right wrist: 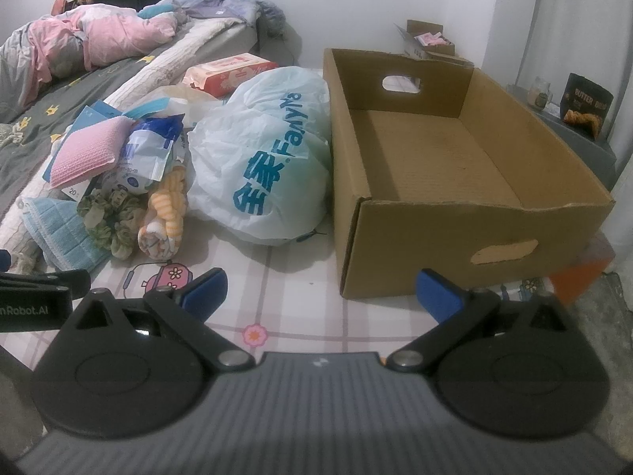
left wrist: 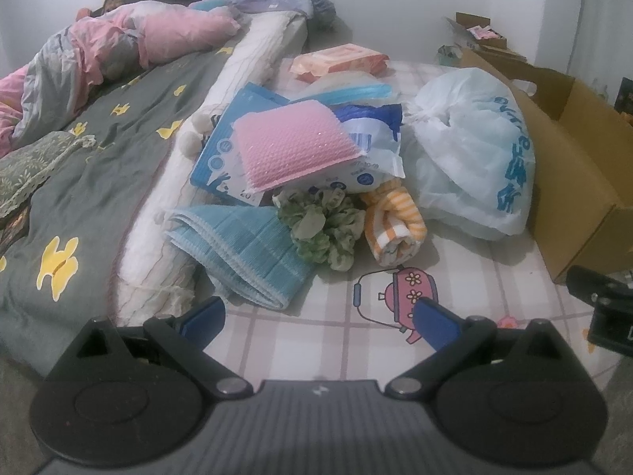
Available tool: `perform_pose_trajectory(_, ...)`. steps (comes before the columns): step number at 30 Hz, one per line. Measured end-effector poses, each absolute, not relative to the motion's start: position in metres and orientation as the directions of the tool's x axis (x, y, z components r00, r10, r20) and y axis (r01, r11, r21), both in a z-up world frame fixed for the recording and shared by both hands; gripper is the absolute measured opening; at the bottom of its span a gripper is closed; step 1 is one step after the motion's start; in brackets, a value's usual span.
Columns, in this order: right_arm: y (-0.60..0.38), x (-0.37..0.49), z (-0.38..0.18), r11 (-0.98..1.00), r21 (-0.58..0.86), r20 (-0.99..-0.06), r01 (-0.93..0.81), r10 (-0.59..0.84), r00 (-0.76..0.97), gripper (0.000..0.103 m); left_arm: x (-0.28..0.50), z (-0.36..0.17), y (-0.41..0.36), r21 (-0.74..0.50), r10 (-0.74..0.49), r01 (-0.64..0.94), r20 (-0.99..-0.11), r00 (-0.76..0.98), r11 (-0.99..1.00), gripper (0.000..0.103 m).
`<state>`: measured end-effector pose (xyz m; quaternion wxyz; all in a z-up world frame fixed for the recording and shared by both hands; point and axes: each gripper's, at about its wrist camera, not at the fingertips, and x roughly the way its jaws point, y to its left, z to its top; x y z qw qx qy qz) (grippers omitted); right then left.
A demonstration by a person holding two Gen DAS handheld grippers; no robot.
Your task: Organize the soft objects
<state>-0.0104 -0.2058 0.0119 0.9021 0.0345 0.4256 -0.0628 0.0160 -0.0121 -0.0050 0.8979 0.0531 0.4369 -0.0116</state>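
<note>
A pile of soft things lies on the checked sheet: a folded blue cloth (left wrist: 245, 249) (right wrist: 65, 233), a green scrunchie (left wrist: 320, 225) (right wrist: 108, 217), a rolled orange-striped towel (left wrist: 395, 225) (right wrist: 166, 213), a pink sponge pad (left wrist: 296, 142) (right wrist: 85, 154), a white plastic bag (left wrist: 474, 150) (right wrist: 261, 158) and a pink wipes pack (left wrist: 340, 59) (right wrist: 229, 71). A cardboard box (right wrist: 455, 213) (left wrist: 573, 166) stands right of the bag; nothing shows inside it. My left gripper (left wrist: 318, 322) is open and empty, just short of the blue cloth. My right gripper (right wrist: 320, 295) is open and empty, near the box's front left corner.
A grey duvet (left wrist: 99, 166) and a long white bolster (left wrist: 205, 166) lie left of the pile. A child lies under pink bedding (right wrist: 87, 31) at the back. A small carton (right wrist: 427, 39) and a snack bag (right wrist: 585, 107) stand beyond the box.
</note>
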Motion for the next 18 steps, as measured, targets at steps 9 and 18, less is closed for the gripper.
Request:
perform_pose_trajectory(9, -0.196, -0.004, 0.018, 0.994, 0.050, -0.722, 0.095, -0.030, 0.691, 0.102, 0.017, 0.003, -0.003, 0.157, 0.050, 0.101, -0.744, 0.666, 0.982, 0.102)
perform_pose_trajectory(18, -0.147, 0.048, 0.085, 0.974, 0.121, -0.465, -0.194, 0.228, 0.856, 0.102, 0.037, 0.043, 0.046, 0.029, -0.059, 0.097, -0.614, 0.787, 0.995, 0.102)
